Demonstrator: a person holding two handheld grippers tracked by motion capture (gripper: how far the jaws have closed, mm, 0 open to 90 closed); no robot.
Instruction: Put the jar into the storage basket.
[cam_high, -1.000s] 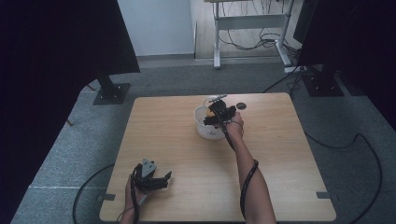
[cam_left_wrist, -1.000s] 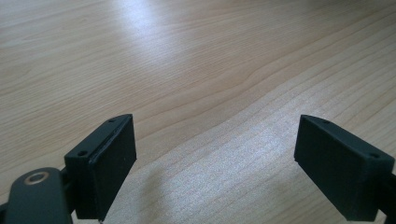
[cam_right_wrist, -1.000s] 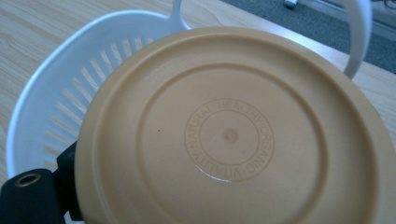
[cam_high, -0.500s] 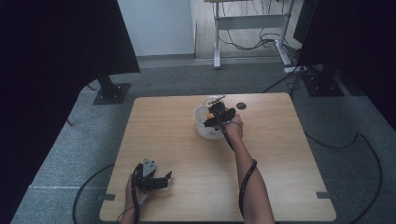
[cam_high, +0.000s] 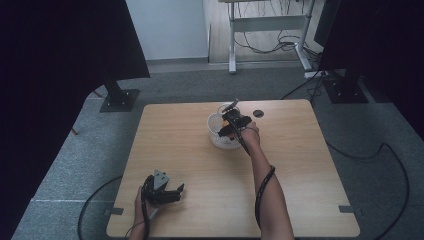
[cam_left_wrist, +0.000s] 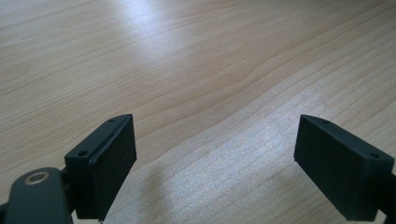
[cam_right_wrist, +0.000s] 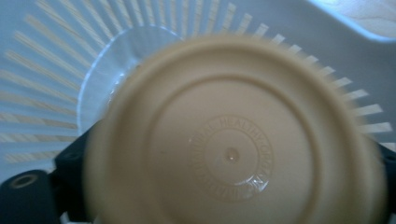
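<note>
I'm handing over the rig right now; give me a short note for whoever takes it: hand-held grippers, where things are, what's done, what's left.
Right hand-held gripper: over the white slotted basket at the far middle of the table, jaws closed on a tan round cup, its base facing the camera.
Left hand-held gripper: open, holding nothing, low over bare wood at the near left edge.
Done: cup grasped and brought to the basket.
Left: probably lower the cup into the basket and release. Whether it already touches the basket cannot be told.

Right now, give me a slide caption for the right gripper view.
Right gripper holding a beige round cup, base toward the camera, over a white slotted basket.
</note>
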